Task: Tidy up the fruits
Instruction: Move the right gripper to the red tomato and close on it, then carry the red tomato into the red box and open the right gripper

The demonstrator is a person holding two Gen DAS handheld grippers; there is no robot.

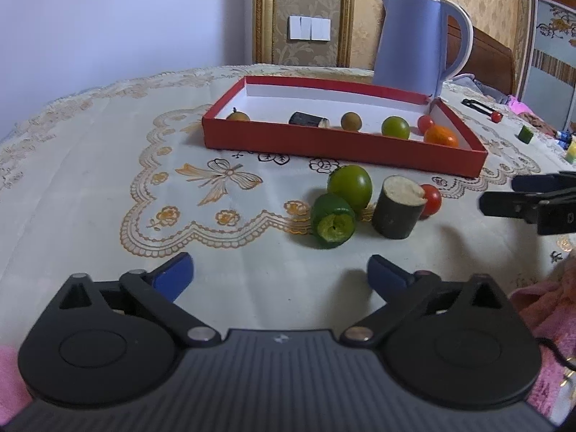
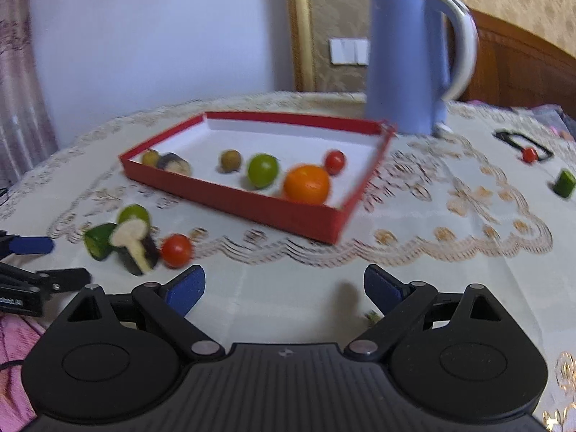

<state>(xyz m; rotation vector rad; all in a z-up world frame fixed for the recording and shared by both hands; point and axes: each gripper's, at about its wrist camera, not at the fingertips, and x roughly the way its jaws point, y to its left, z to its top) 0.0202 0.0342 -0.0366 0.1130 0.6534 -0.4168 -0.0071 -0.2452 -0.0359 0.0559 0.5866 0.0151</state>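
Observation:
A red tray (image 1: 345, 147) on the tablecloth holds an orange (image 1: 441, 136), a green fruit (image 1: 395, 127), a cherry tomato (image 1: 425, 122), two brown fruits and a dark cane piece (image 1: 307, 119). In front of it lie a green fruit (image 1: 350, 184), a cut green piece (image 1: 332, 220), a dark cane stub (image 1: 397, 208) and a red tomato (image 1: 431, 199). My left gripper (image 1: 279, 266) is open just short of this cluster, nothing between its fingers. My right gripper (image 2: 284, 277) is open over bare cloth, the cluster to its left (image 2: 136, 244).
A blue kettle (image 1: 414, 43) stands behind the tray's right corner. To the right lie a small green chunk (image 1: 525, 133) and a black tool with a red ball (image 1: 496, 117). Pink fabric (image 1: 547, 302) lies at the near right edge.

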